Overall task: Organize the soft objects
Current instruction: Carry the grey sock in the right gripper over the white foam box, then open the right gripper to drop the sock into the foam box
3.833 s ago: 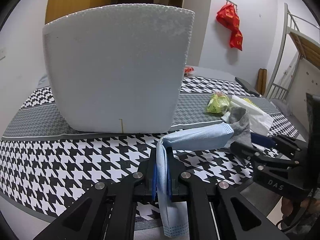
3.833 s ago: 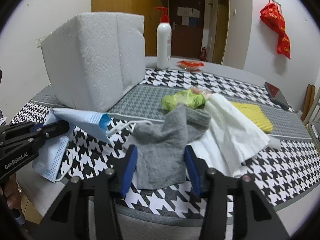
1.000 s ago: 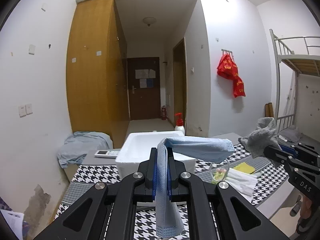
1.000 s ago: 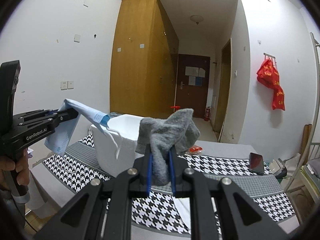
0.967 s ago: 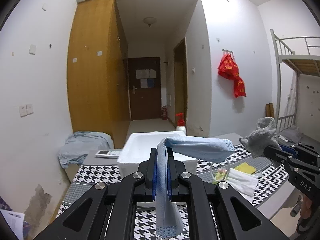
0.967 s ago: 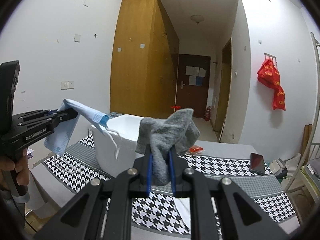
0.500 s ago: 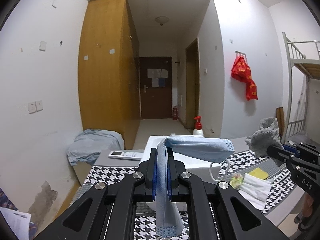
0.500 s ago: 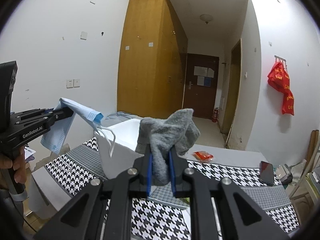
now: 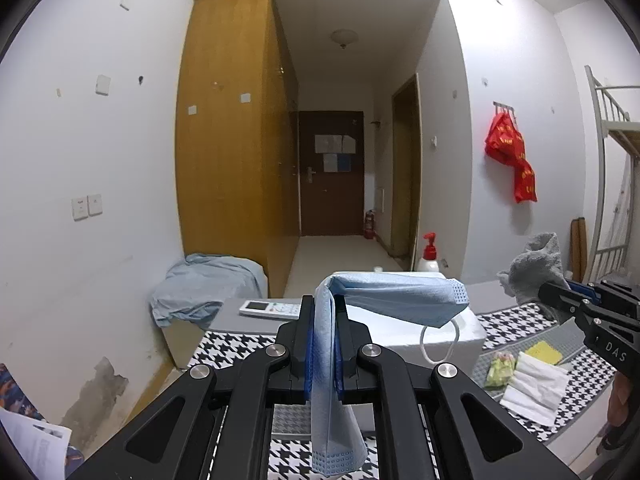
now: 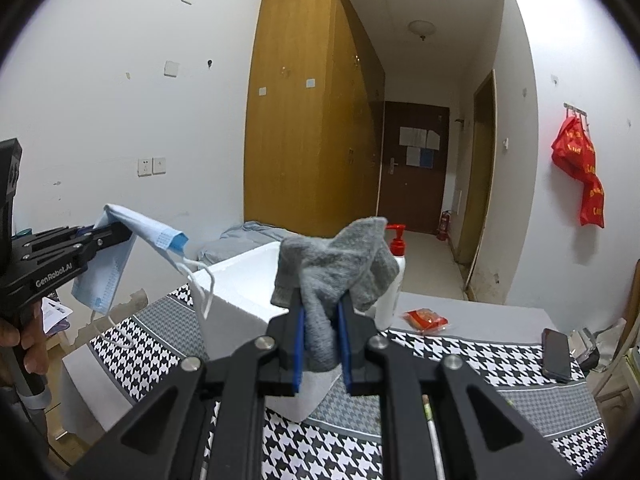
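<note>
Two soft items are held aloft above the bench (image 10: pixel 480 354), and neither has yet been put away. The left tool (image 9: pixel 323 354) is clamped narrowly on a blue face mask (image 9: pixel 384 298), which is draped over the jaws with one end hanging down in front and an ear loop dangling to the right. The right tool (image 10: pixel 320 350) is pinched on a grey sock (image 10: pixel 340 264), bunched up above the jaws. Both are seen raised near the white foam box (image 10: pixel 244 280), which stands open-topped on the houndstooth cloth and is judged to be the container meant for them; its inside cannot be seen well enough to tell whether anything is already in it. Still lying on the bench to the right of the box are a white tissue (image 9: pixel 536 386), a green crumpled bag (image 9: pixel 498 368) and a yellow sponge (image 9: pixel 544 354). The task is therefore judged to be in its early part: two items lifted, none visibly deposited, at least three left.
</note>
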